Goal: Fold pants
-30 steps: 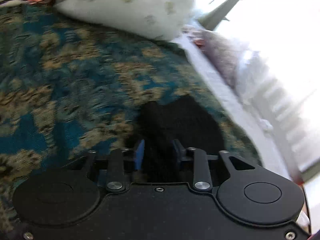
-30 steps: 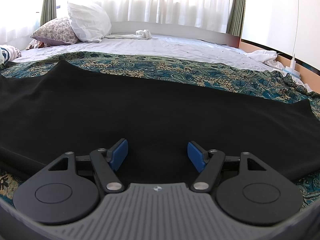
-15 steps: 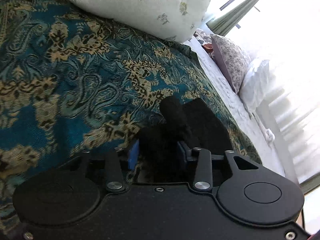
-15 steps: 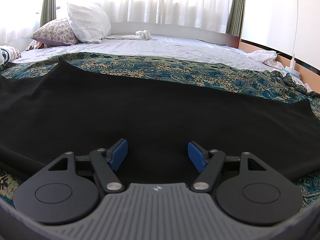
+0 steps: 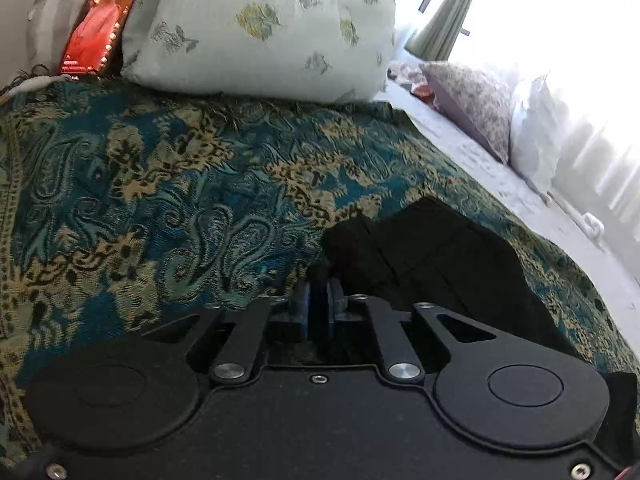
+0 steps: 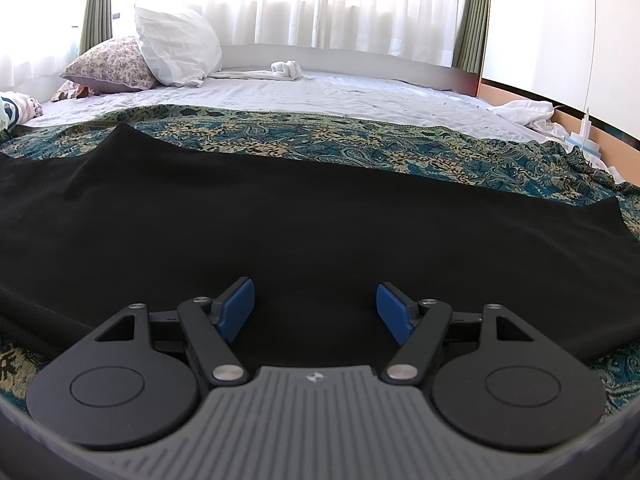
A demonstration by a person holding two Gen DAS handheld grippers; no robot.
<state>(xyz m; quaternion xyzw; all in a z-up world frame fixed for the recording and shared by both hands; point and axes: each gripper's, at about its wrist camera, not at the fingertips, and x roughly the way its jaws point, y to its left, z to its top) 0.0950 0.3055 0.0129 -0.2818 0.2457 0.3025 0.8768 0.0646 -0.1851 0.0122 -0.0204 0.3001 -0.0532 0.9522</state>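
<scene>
The black pants (image 6: 312,216) lie spread flat across the patterned teal bedspread (image 6: 360,144), running side to side on the bed, their far edge well short of the bare white sheet (image 6: 340,92) beyond. One end stops near the bed's right edge. In the left wrist view the pants' other end (image 5: 432,256) lies near the pillows (image 5: 264,28) at the bed's left edge, with open bedspread between.

The left gripper (image 5: 319,304) has just been closing and its fingers are now pinched together on a corner of the black cloth; half a second ago they stood apart around a raised fold. The right gripper (image 6: 316,308) hovers over the pants as before, fingers wide apart, holding nothing.
</scene>
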